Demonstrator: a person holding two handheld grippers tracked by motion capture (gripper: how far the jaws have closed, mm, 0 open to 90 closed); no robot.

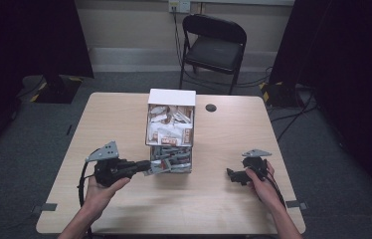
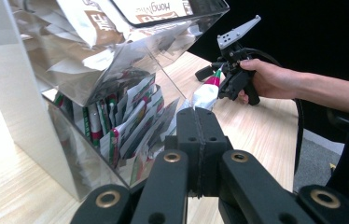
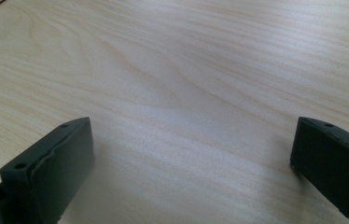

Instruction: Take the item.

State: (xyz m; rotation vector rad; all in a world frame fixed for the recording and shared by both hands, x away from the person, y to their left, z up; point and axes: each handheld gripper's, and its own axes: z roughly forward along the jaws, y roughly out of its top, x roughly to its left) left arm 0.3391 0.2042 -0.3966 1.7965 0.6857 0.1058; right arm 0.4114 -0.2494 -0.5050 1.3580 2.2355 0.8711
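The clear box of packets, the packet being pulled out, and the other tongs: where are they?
clear box (image 2: 172,51), left gripper view, slanted front wall.
packet (image 2: 206,95), left gripper view, white body.
right tongs (image 1: 233,175), high view, between tips.

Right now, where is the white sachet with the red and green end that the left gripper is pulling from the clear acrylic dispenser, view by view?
High view: white sachet at the clear dispenser's lower front, in the left gripper.
Left gripper view: centre, above the shut jaws.
Right gripper view: not in it.
Shared landmark: the pale wooden table.
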